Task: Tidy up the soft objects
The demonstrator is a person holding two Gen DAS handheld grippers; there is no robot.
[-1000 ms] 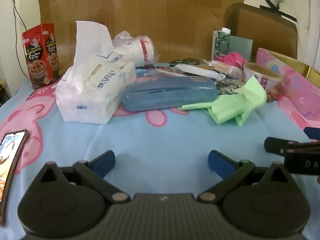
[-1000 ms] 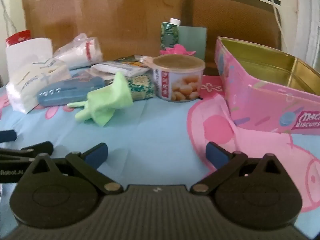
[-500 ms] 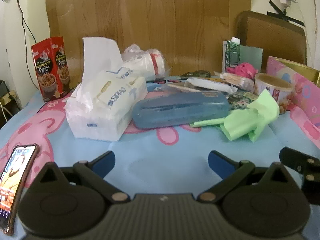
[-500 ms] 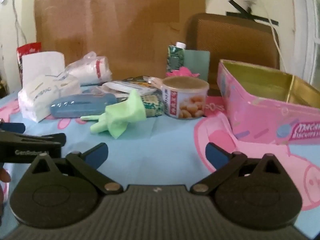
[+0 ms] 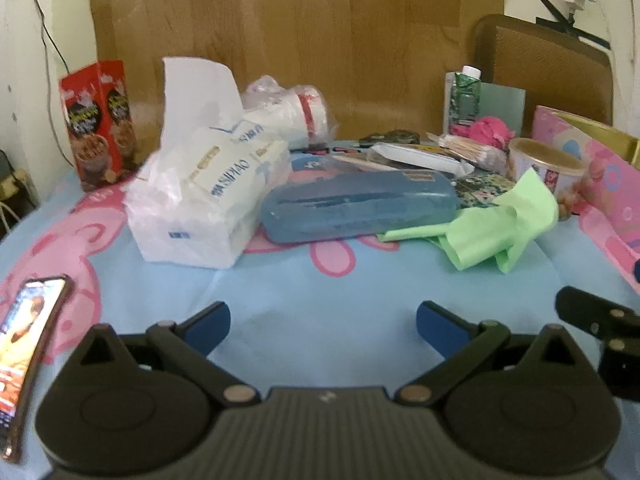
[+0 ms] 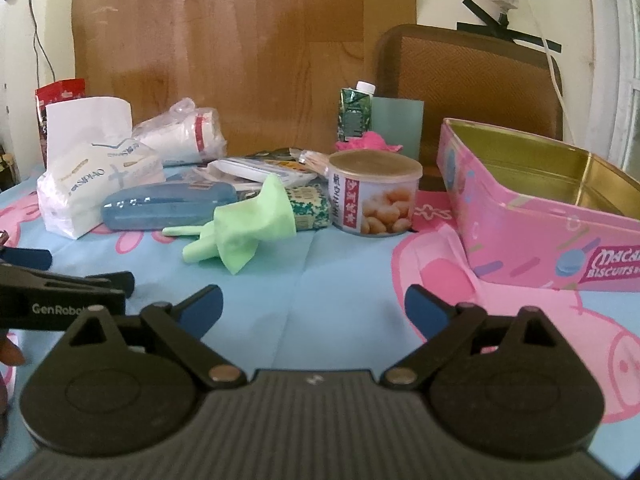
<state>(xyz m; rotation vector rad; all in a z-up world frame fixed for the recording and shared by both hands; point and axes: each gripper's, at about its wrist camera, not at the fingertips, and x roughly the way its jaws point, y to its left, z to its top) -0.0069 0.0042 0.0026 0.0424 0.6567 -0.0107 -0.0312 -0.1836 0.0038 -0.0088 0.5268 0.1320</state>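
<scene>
A crumpled green cloth lies on the blue tablecloth beside a blue case; it also shows in the right wrist view. A white tissue pack stands at the left. A pink soft item lies at the back, also seen in the right wrist view. An open pink biscuit tin stands at the right. My left gripper is open and empty above bare cloth. My right gripper is open and empty, short of the green cloth.
A phone lies at the left edge. A red box, bagged paper cups, a round can, a green carton and flat packets crowd the back. A chair back stands behind.
Both grippers have pulled back and tilted up a little, so the objects sit farther off and more wall shows. Both stay open. Nothing on the table has moved.
</scene>
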